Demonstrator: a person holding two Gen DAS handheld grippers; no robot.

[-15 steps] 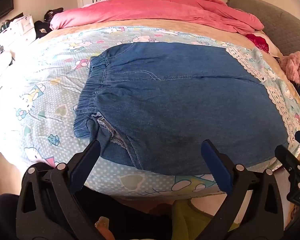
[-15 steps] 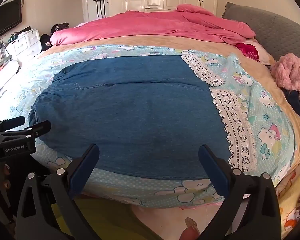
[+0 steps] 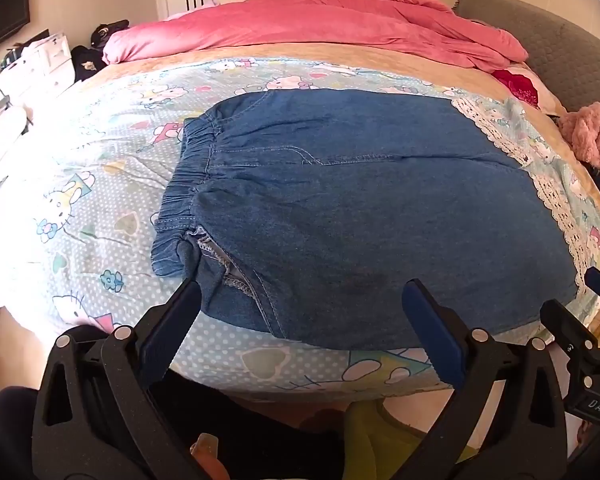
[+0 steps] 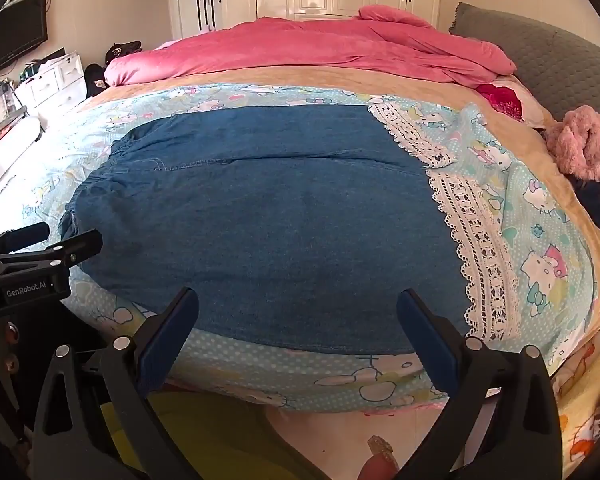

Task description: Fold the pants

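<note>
The left gripper (image 3: pixel 300 312) and the right gripper (image 4: pixel 298 312) both hover with jaws spread wide and nothing between them, just short of the near edge of the pants (image 3: pixel 360 208). These lie flat on the bed (image 3: pixel 80 208), long axis running left to right: waistband (image 3: pixel 188 184) nearer the left gripper, lace-trimmed hems (image 4: pixel 476 248) nearer the right (so probably an end-to-end fold). Only the left view shows the waistband clearly; the right shows the full lace.
</note>
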